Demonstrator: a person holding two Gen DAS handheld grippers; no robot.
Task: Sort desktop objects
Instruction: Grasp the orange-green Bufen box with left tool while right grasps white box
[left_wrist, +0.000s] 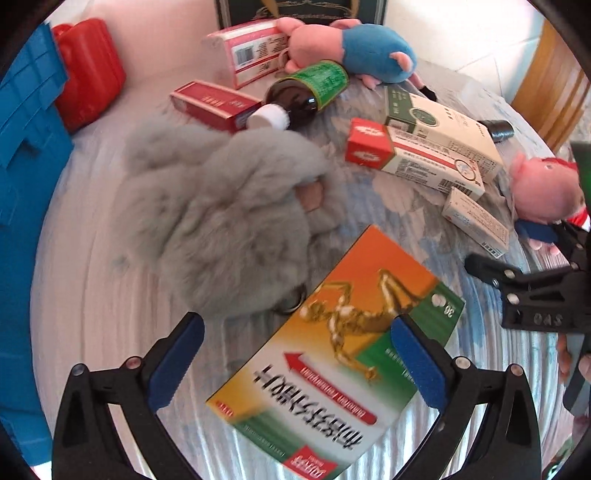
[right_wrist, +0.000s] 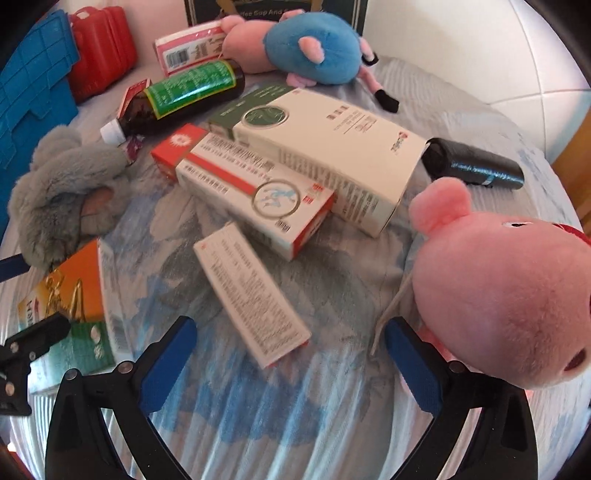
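My left gripper (left_wrist: 297, 360) stands open over an orange and green medicine box (left_wrist: 332, 332) that lies flat on the cloth; the blue pads do not press on it. A grey plush toy (left_wrist: 221, 221) lies just beyond the box. My right gripper (right_wrist: 291, 365) is open too, with a small white box (right_wrist: 251, 295) lying on the cloth just ahead between its fingers. A pink pig plush (right_wrist: 502, 295) sits close against its right finger (right_wrist: 413, 365). In the left wrist view the right gripper (left_wrist: 517, 291) shows at the right edge.
Farther back lie a brown bottle with a green label (left_wrist: 306, 96), a red box (left_wrist: 214, 105), a pink and white box (left_wrist: 247, 51), a blue and pink plush (right_wrist: 314, 48), two larger white boxes (right_wrist: 332, 147), a black roll (right_wrist: 476, 166). A red case (left_wrist: 88, 66) and a blue crate (left_wrist: 26, 147) stand at the left.
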